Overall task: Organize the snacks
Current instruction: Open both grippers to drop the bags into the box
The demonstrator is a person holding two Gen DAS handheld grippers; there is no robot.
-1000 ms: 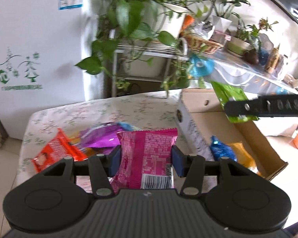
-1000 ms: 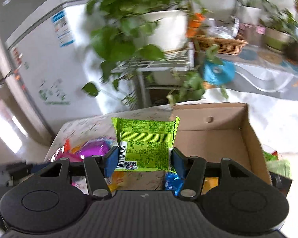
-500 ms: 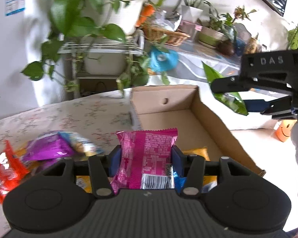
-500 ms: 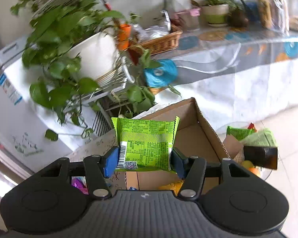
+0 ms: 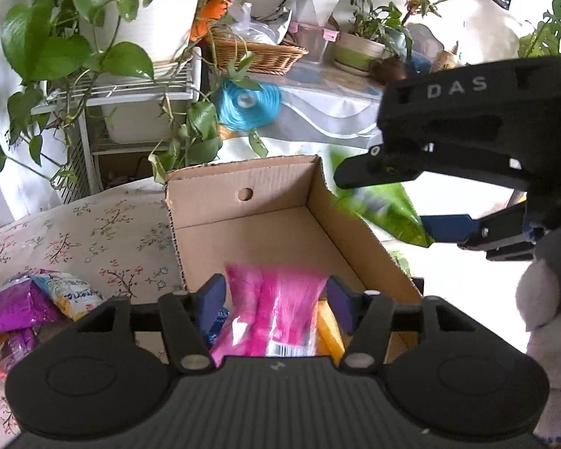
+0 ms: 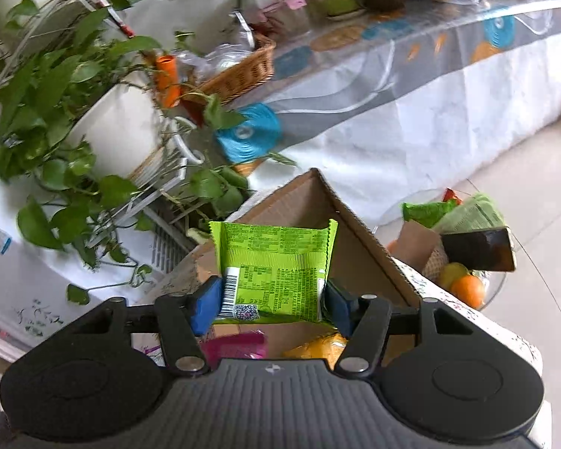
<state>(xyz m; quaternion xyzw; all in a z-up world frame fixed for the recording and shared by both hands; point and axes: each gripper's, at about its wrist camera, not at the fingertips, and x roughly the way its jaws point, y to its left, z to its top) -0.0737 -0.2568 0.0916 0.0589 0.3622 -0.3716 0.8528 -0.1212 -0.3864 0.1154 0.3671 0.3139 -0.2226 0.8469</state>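
An open cardboard box (image 5: pixel 243 194) stands on the flowered table, with a yellow packet (image 5: pixel 329 333) and a blue packet (image 5: pixel 217 321) inside. My left gripper (image 5: pixel 275 292) hangs over its near end. Its jaws are opening, and the pink snack packet (image 5: pixel 276 310) is blurred between the pads, clear of both and dropping. My right gripper (image 6: pixel 273 295) hovers over the box's right wall (image 6: pixel 359 247). Its jaws are opening around the green snack packet (image 6: pixel 273 258), which still sits between the pads. In the left wrist view that green packet (image 5: pixel 392 209) is smeared.
A pile of loose snack packets (image 5: pixel 18 307) lies on the table left of the box. Behind stand a wire rack with potted plants (image 5: pixel 146 30) and a wicker basket (image 5: pixel 258 52). A glass bowl of fruit and packets (image 6: pixel 463 284) sits right of the box. A grey fuzzy sleeve (image 5: pixel 549 280) shows.
Both grippers swung right, over the box. The left jaws spread and the pink packet slipped down from them. The right gripper rolled, and its pads widened slightly around the green packet.
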